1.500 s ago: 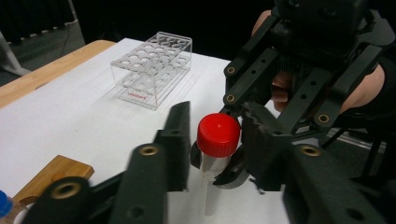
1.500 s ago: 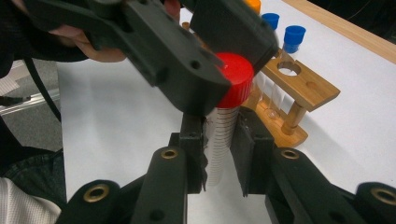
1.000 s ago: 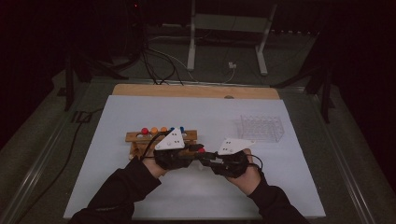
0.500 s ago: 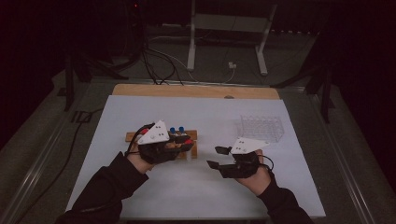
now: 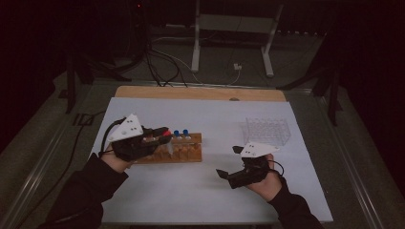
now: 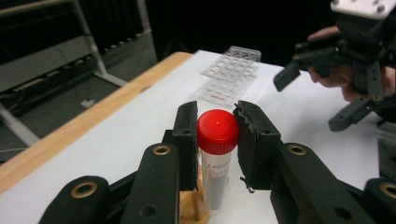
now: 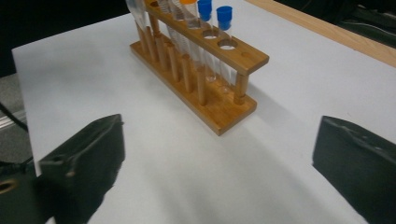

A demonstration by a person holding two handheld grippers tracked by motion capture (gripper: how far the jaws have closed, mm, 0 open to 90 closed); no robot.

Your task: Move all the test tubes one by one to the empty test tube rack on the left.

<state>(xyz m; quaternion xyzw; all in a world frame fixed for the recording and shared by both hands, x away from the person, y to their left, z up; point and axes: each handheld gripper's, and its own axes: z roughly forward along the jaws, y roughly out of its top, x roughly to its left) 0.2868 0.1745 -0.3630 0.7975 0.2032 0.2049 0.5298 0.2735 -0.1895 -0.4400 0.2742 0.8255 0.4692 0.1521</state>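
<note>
My left gripper (image 5: 160,136) is shut on a clear tube with a red cap (image 6: 217,132), its pads pressing on both sides just below the cap. It holds the tube at the left end of the wooden tube rack (image 5: 184,151); the tube's lower end is hidden behind the jaws. Two blue-capped tubes (image 7: 224,14) and an orange-capped one (image 7: 188,1) stand in the rack (image 7: 224,107). My right gripper (image 5: 229,162) is to the right of the rack above the white sheet. Its jaws have just been opening and now stand wide, with nothing between them (image 7: 219,163).
A clear plastic rack (image 5: 267,131) with several wells sits at the back right of the white sheet (image 5: 215,191). A wooden strip (image 5: 200,93) runs along the sheet's far edge. Cables and a metal stand lie beyond it.
The two grippers were close together in front of the rack. The left one has moved left and up with the red-capped tube. The right one drew away to the right and opened its jaws.
</note>
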